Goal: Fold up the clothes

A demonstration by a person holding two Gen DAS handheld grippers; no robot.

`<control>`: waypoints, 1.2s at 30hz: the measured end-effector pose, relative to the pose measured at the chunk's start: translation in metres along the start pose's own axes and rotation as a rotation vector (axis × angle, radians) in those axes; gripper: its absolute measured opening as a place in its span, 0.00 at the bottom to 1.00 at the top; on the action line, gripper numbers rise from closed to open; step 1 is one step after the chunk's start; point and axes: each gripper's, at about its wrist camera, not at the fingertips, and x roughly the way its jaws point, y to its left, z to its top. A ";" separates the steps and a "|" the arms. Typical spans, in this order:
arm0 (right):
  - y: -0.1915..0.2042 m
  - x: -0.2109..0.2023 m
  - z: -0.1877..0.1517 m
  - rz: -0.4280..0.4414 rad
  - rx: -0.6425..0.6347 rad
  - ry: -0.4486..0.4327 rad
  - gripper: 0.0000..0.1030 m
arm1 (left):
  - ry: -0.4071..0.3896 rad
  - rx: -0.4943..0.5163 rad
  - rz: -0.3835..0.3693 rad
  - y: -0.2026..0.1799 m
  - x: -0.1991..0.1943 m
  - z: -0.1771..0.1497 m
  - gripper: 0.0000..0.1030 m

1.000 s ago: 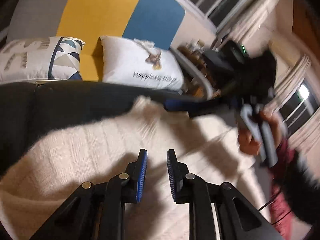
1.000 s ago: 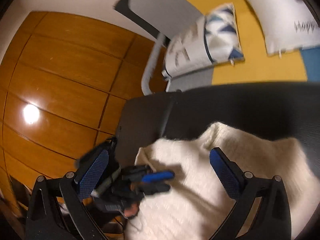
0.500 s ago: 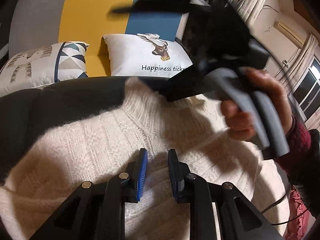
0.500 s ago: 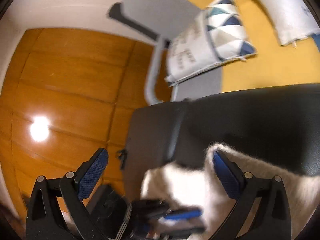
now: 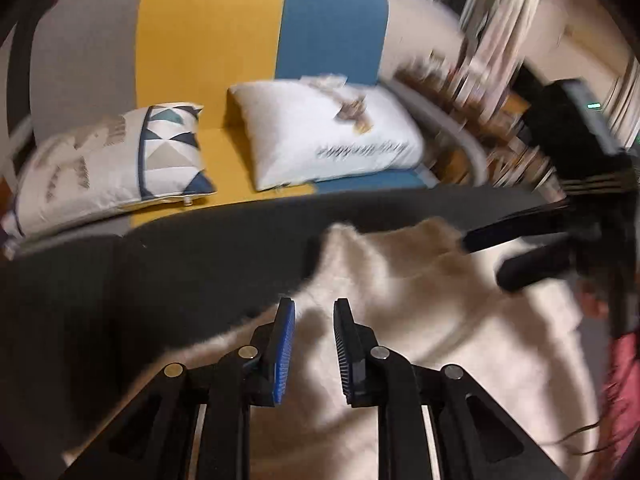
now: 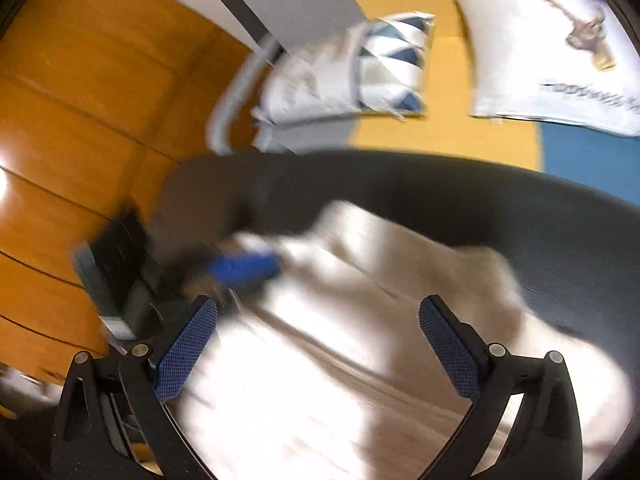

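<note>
Cream knitted sweater is lying spread on the dark grey surface, its edge at twelve o'clock from the nearer left hand-held gripper, whose jaws are closing on nothing; the right hand-held gripper is gaping wide, empty.

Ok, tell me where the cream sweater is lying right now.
The cream sweater lies spread on the dark cushion, under both grippers in both wrist views, in front of the two pillows.
</note>
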 end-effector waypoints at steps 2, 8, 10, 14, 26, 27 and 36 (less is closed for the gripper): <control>-0.008 0.005 -0.011 -0.056 -0.010 0.043 1.00 | 0.020 0.053 0.056 -0.011 0.010 0.002 0.17; -0.037 0.000 -0.029 -0.012 0.042 -0.037 1.00 | -0.020 0.032 0.119 -0.012 0.015 -0.006 0.21; -0.045 -0.006 -0.034 0.010 0.066 -0.081 0.99 | -0.019 -0.028 0.091 -0.002 0.010 -0.007 0.21; -0.045 -0.013 -0.039 0.008 0.087 -0.125 0.97 | -0.055 -0.121 -0.030 0.007 -0.003 0.000 0.19; -0.051 0.001 -0.024 0.026 0.056 -0.210 0.98 | -0.034 -0.246 -0.184 0.019 0.018 0.005 0.17; -0.055 -0.002 -0.025 0.044 0.079 -0.218 0.98 | -0.042 -0.262 -0.183 0.020 0.014 0.005 0.19; -0.053 -0.063 -0.099 0.112 0.121 -0.181 0.98 | -0.189 -0.205 -0.224 -0.006 -0.063 -0.043 0.25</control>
